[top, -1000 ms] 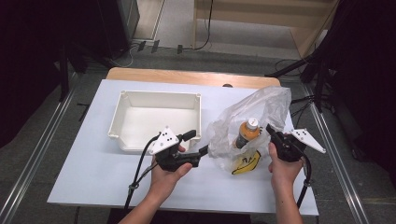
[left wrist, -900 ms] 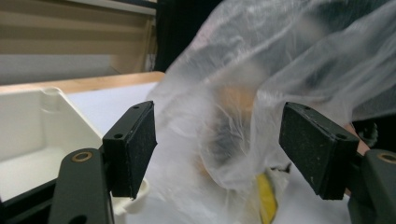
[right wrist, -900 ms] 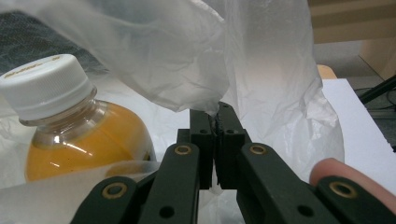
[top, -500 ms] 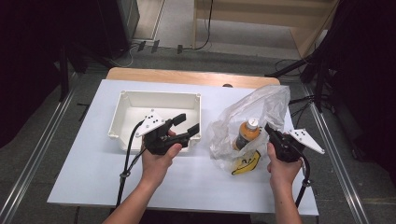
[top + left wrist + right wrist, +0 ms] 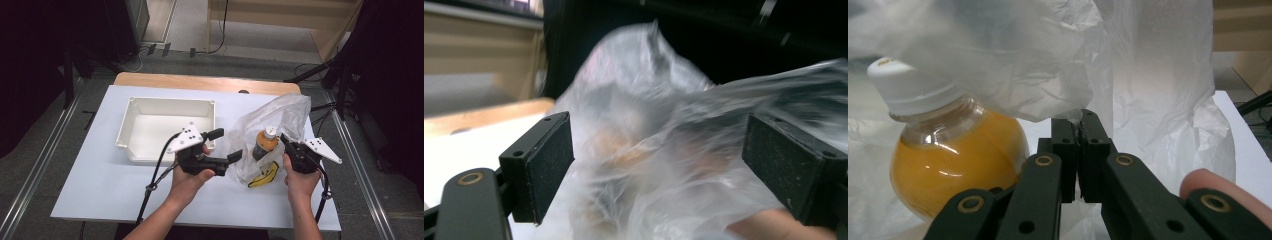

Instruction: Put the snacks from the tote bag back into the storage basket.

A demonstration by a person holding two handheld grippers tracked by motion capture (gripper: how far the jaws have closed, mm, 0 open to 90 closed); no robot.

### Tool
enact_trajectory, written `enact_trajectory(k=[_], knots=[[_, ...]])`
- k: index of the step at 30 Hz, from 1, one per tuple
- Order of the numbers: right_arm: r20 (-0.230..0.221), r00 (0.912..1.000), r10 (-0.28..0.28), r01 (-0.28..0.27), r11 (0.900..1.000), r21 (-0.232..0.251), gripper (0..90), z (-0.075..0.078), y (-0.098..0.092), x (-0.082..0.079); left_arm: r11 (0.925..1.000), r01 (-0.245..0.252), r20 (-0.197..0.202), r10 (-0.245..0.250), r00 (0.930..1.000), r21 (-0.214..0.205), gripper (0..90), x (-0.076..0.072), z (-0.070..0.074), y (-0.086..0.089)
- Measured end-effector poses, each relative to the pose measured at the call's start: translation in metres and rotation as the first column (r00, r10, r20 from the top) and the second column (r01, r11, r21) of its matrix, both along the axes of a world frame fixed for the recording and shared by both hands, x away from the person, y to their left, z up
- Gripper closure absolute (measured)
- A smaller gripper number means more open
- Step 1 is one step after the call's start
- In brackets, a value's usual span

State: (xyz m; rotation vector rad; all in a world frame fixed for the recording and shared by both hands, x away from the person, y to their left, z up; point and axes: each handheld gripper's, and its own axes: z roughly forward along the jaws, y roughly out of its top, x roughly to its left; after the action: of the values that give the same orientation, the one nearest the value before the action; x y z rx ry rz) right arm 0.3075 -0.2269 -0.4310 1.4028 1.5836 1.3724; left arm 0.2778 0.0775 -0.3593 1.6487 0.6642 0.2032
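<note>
The worktop (image 5: pixel 125 185) was a white sheet laid over a wooden board whose far edge showed as a tan strip, and it stood on a grey floor (image 5: pixel 45 165) between two metal rails, with cables trailing across the floor beyond and pale wooden furniture at the back of a dark room. On the worktop sat an open white bin (image 5: pixel 167 125), left of centre, and just to its right a clear plastic bag (image 5: pixel 280 117) stood crumpled and upright. Inside the bag were a bottle (image 5: pixel 264 143) of orange drink with a white cap and, lying flat on the worktop in front of it, a banana (image 5: pixel 264 176). No label, brand or writing could be read on the bottle, the bag or the bin. The left claw (image 5: pixel 225 145) hovered by the bin's near right corner, just beside the bag's left side; its jaws had just been opening and stood wide apart, and in the left gripper view the blurred bag (image 5: pixel 664 165) lay in front of and between the pads without being pressed. The right claw (image 5: pixel 285 140) was at the bag's right side, its jaws together and clamped on a fold of the bag (image 5: pixel 1148 75), with the bottle (image 5: pixel 953 155) close to the left in the right gripper view.
</note>
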Motion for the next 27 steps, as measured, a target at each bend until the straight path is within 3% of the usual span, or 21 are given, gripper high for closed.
enact_trajectory(k=[2,5,9,14,18,21,24,27], knots=[[-0.005,1.0,0.002,-0.002,1.0,0.001,89.0,-0.001,0.001,0.0,0.998,0.0,-0.026,0.002,0.9997,0.063,13.3,0.005,-0.015,-0.011],[-0.01,0.9999,0.008,-0.008,1.0,-0.003,88.8,-0.002,0.001,0.0,0.9893,-0.02,-0.061,0.029,0.9977,0.145,13.9,0.011,-0.039,-0.025],[-0.011,0.9999,0.012,-0.012,0.9999,-0.002,88.9,-0.003,0.001,0.0,0.9809,-0.031,-0.079,0.047,0.9958,0.192,17.5,0.011,-0.057,-0.037],[-0.01,0.9998,0.017,-0.017,0.9999,0.004,88.8,-0.003,0.0,-0.001,0.9573,-0.061,-0.088,0.089,0.9922,0.283,46.2,0.009,-0.074,-0.053],[-0.006,0.9998,0.021,-0.021,0.9995,0.023,88.8,-0.001,-0.002,-0.002,0.9465,-0.056,-0.138,0.104,0.9849,0.318,71.6,0.014,-0.086,-0.057],[-0.003,0.9998,0.022,-0.022,0.9995,0.025,88.7,-0.001,-0.003,-0.003,0.9392,-0.061,-0.152,0.119,0.9812,0.338,84.2,0.017,-0.09,-0.058],[-0.013,0.9998,0.018,-0.017,0.9994,0.031,88.7,-0.002,-0.006,-0.001,0.9395,-0.055,-0.175,0.12,0.9772,0.338,89.8,0.02,-0.094,-0.056],[-0.06,0.9982,0.011,-0.009,0.9996,0.025,88.8,-0.006,-0.007,0.004,0.942,-0.06,-0.198,0.131,0.9713,0.33,90.0,0.022,-0.098,-0.053]])
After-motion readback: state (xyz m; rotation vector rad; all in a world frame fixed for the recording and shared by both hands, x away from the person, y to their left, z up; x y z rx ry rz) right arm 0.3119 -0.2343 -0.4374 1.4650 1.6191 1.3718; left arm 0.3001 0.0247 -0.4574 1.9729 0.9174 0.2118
